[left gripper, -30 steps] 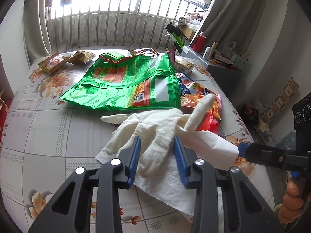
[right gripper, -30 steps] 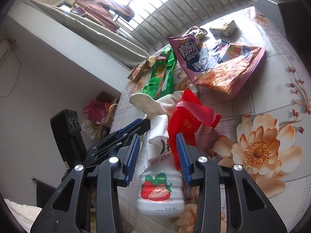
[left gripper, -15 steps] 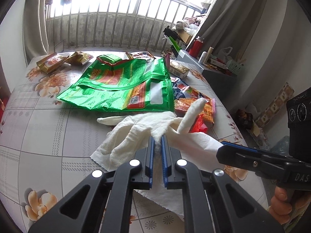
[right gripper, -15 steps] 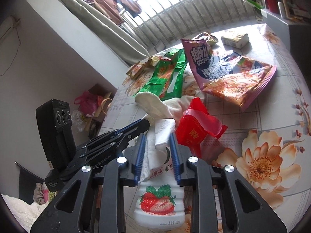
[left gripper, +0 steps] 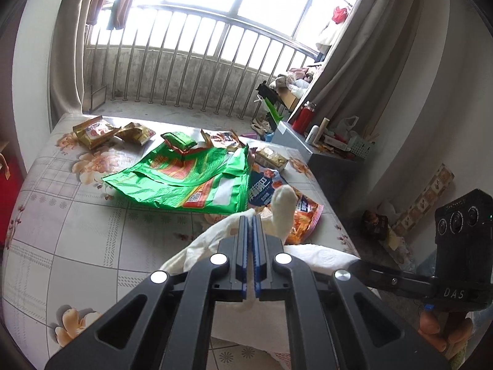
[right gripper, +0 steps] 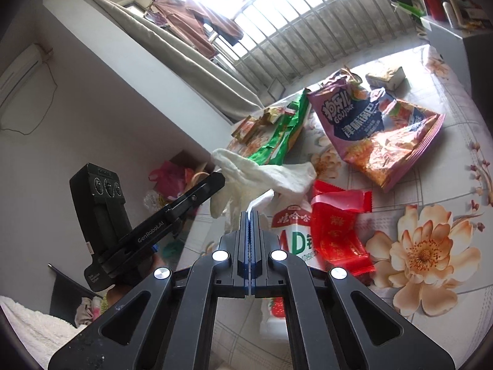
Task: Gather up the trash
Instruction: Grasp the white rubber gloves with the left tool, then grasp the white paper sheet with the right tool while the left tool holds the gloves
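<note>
The left tongs (left gripper: 250,215) are clamped on the white paper towel (left gripper: 323,256), the right tongs (right gripper: 250,214) on another fold of it, both having just closed from apart. The towel now hangs lifted off the flowered tabletop (left gripper: 61,215) between them, above the strawberry milk bottle (right gripper: 291,228) and red wrapper (right gripper: 336,231). A second ago it lay flat. Bare tabletop lies to the near left in the left wrist view; the right edge drops off near the tongs. The green snack bag (left gripper: 191,182) and purple-orange snack bag (right gripper: 385,132) lie farther off
</note>
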Motion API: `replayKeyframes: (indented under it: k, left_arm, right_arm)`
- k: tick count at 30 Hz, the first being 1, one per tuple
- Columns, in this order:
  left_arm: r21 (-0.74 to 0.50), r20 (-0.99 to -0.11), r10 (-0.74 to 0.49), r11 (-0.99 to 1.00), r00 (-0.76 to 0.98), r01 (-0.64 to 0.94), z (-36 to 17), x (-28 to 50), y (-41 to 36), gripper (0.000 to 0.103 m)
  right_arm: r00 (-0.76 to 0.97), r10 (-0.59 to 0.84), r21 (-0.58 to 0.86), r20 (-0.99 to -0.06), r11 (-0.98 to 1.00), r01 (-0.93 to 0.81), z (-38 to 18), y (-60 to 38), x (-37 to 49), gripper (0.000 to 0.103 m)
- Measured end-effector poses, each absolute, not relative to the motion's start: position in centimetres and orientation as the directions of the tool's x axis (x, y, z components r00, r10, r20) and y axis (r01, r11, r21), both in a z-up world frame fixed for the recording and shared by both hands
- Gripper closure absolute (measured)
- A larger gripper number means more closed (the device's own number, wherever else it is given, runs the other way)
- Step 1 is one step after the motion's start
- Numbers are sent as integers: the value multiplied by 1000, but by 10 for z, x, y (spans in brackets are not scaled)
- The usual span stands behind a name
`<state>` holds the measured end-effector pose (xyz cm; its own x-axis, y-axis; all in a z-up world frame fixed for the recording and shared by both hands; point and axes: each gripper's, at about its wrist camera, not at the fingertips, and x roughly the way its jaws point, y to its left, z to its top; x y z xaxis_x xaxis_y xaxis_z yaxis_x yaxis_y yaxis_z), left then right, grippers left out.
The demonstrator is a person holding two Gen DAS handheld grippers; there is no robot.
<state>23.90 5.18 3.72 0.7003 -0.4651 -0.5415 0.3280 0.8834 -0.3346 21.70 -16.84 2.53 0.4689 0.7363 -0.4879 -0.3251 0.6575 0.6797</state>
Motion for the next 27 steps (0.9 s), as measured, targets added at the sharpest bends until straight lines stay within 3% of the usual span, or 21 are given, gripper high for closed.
replayKeyframes:
  k: [27]
  left_arm:
    - [-330, -387, -520, 849, 761, 412, 119, 154, 59, 101]
  right_arm:
    - [554, 795, 762, -250, 514, -394, 81, -245, 131, 103]
